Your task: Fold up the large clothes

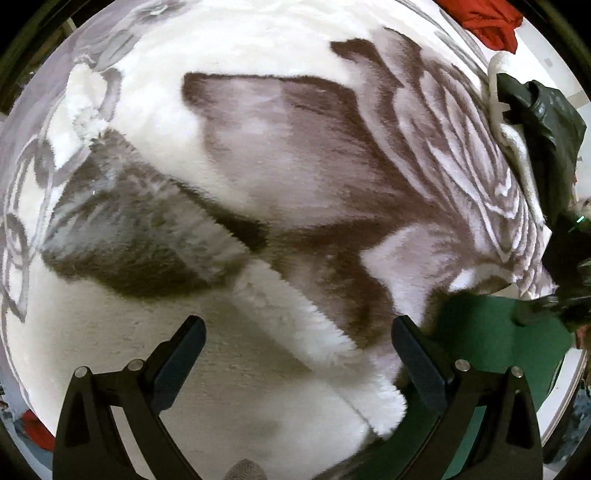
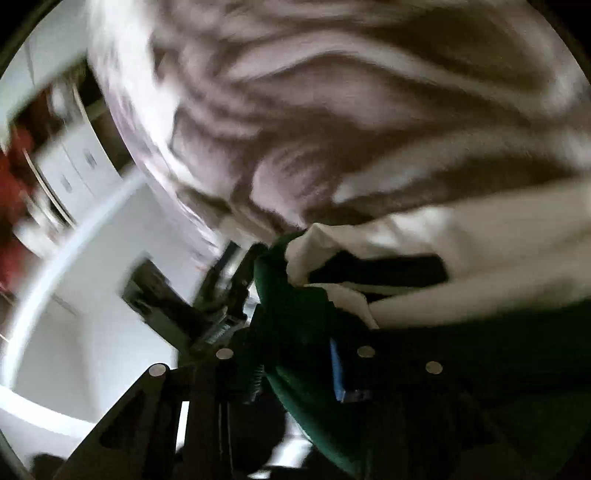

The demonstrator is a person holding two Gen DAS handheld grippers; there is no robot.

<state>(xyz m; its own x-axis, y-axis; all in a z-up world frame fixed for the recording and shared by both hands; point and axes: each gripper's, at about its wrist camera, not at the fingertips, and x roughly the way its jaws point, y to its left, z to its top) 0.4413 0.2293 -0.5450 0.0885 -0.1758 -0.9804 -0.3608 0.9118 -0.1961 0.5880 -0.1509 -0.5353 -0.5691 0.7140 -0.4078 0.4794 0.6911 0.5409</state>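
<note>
A large fluffy white blanket with a brown and grey flower print (image 1: 288, 162) fills the left wrist view, with a folded white edge (image 1: 306, 332) running between my fingers. My left gripper (image 1: 297, 354) is open just above it, holding nothing. A green garment (image 1: 491, 332) lies at the lower right under the blanket. In the blurred right wrist view, my right gripper (image 2: 295, 354) is shut on the green cloth (image 2: 295, 306), close under the blanket (image 2: 369, 129). The other gripper's dark body (image 1: 569, 295) shows at the right edge of the left wrist view.
A red garment (image 1: 491, 26) lies at the top right and more red cloth (image 1: 37, 428) at the lower left. A dark green garment (image 1: 539, 122) sits by the blanket's right edge. White floor or table (image 2: 96, 332) and white drawers (image 2: 74, 170) show in the right wrist view.
</note>
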